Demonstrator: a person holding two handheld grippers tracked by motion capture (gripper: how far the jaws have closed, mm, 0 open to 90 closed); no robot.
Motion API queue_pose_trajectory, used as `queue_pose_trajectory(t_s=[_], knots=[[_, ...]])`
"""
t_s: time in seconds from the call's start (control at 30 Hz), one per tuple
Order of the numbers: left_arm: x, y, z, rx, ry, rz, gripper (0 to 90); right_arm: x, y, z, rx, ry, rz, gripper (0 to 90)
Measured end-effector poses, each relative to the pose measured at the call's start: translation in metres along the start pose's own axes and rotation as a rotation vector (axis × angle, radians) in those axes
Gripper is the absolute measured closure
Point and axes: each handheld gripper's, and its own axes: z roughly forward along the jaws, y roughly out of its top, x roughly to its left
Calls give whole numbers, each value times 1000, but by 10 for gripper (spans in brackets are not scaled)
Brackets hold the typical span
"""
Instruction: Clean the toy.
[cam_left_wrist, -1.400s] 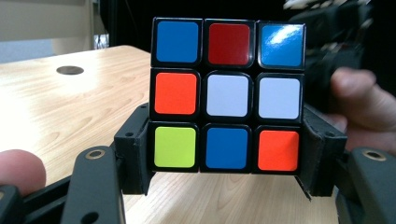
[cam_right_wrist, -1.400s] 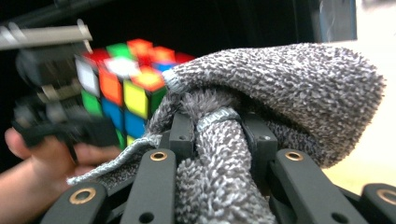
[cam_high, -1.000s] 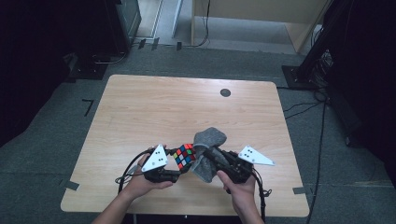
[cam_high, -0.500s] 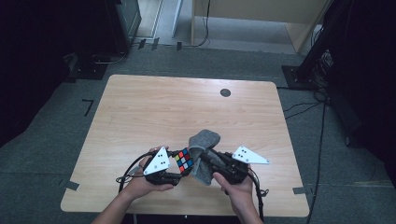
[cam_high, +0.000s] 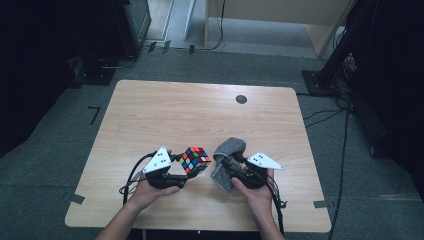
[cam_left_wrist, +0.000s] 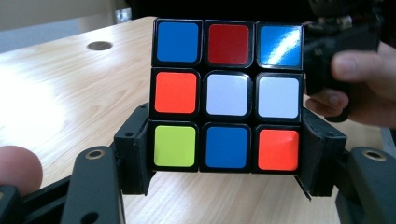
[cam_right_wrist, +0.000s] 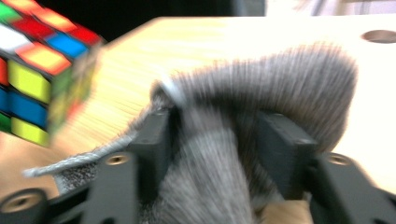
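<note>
The surface (cam_high: 200, 115) is a pale wooden top with rounded corners and a small dark round plug (cam_high: 241, 99) near its far edge, well ahead of both sets of jaws; bits of tape sit at its near corners. It stands on grey carpet, with cables trailing across the floor, a dark stand base to the right and a light wooden cabinet at the back of a dim room. The left gripper (cam_high: 183, 169) has its jaws pinching the colour cube (cam_high: 195, 160) by two opposite sides, so the cube sits right between them, raised off the wood; in the left gripper view its facing side (cam_left_wrist: 227, 95) shows blue, red, blue over orange, white, white over green, blue, orange. The right gripper (cam_high: 229, 165) has a grey cloth (cam_high: 229, 152) bunched between and over its jaws, which have just been opening, the fabric loose between the pads. A second ago cube and cloth were pressed together between the two hands; now they are apart, with bare wood showing between them, and the cloth hangs lower toward the surface
</note>
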Motion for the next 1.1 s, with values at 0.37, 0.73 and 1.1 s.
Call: queue_pose_trajectory(t_s=[0.37,0.73,1.1], knots=[[13,2,-6,-8,5,-119,339,7,14,-13,-82,68,-199,347],[19,12,-10,31,-103,-265,339,40,-1,4,-152,244,-419,283],[15,16,-8,79,-206,-337,338,69,-5,8,-184,211,-597,178]])
